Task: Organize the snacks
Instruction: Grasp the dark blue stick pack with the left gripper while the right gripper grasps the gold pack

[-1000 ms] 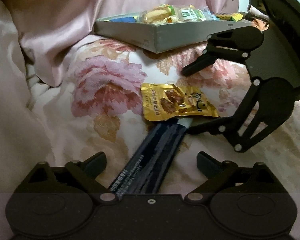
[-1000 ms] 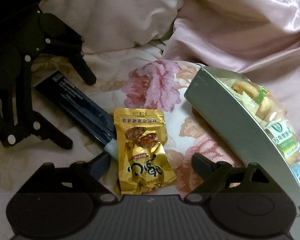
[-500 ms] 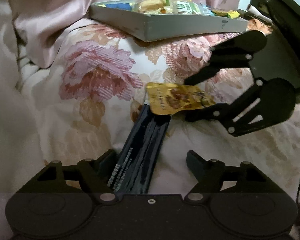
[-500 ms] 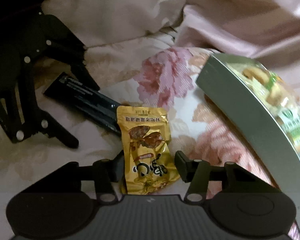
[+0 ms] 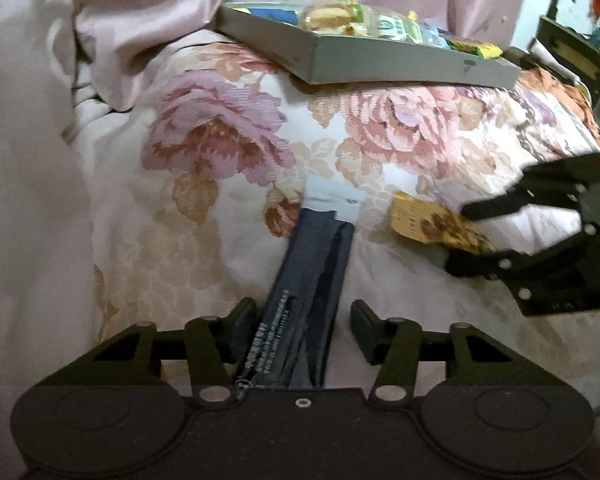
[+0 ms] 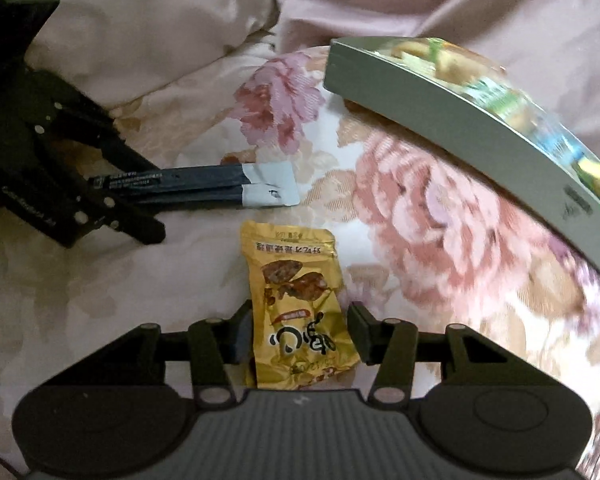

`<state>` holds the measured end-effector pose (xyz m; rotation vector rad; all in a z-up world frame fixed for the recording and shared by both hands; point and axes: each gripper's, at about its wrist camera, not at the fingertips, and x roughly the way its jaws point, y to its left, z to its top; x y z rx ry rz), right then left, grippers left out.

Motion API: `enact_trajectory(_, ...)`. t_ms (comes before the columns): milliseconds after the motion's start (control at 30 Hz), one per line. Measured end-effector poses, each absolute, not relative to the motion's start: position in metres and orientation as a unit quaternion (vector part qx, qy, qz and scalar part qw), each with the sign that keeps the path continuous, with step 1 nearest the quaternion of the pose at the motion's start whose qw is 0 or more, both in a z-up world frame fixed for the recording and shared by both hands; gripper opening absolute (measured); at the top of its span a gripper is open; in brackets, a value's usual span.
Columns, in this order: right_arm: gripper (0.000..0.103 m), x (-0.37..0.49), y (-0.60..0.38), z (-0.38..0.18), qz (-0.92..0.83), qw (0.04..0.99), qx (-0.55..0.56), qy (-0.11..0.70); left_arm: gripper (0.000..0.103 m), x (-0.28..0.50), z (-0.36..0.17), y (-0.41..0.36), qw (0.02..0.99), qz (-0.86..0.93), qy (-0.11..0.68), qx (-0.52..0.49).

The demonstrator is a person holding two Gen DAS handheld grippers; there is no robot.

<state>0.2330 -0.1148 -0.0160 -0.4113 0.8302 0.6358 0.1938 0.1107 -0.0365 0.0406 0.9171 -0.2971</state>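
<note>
A long dark blue snack packet (image 5: 316,264) with a pale grey end lies on the floral bedspread. It runs between the fingers of my left gripper (image 5: 302,328), whose jaws are closing. The left pad touches its edge and the right pad stands a little apart. My right gripper (image 6: 298,332) is shut on a gold snack packet (image 6: 296,280), pads pressing both sides. In the left wrist view the gold packet (image 5: 432,224) sits pinched in the right gripper (image 5: 460,240), to the right of the dark packet. The right wrist view shows the left gripper (image 6: 154,200) astride the dark packet (image 6: 204,184).
A shallow grey tray (image 5: 380,64) holding several wrapped snacks rests on the bedspread beyond both grippers, and its wall (image 6: 440,120) is also in the right wrist view. Pink satin bedding (image 5: 148,4) is bunched behind it and a pale quilt (image 6: 140,28) lies at the left.
The right gripper's jaws closed on the gold packet and carried it off the end of the dark packet, to the right. The left gripper's jaws narrowed around the dark packet.
</note>
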Motion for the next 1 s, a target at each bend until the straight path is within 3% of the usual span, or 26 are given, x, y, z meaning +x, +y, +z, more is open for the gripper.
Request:
enact_trajectory(333,0.054,0.199,-0.121,-0.016,0.243,0.867,-0.137,0.413,0.043,0.175,-0.033,0.109,0.888,-0.099,0.447,-0.037)
enact_trajectory(667,0.061,0.170,-0.130,-0.015,0.218,0.868,-0.082,0.439,0.040,0.147,-0.030,0.096,0.884,-0.073,0.446,-0.121)
enact_trajectory(767,0.062,0.162,-0.125,-0.014,0.227,0.865,-0.085,0.438,0.047,0.142,-0.030,0.093,0.884,-0.080,0.444,-0.123)
enact_trajectory(900,0.077,0.160,-0.125,-0.015,0.217,0.871,-0.089,0.431,0.057,0.149,-0.030,0.090,0.891,-0.076,0.440,-0.081)
enact_trajectory(1000,0.081,0.164,-0.130,-0.016,0.213,0.874,-0.075,0.431,0.065,0.152,-0.032,0.090,0.898,-0.068,0.431,-0.061)
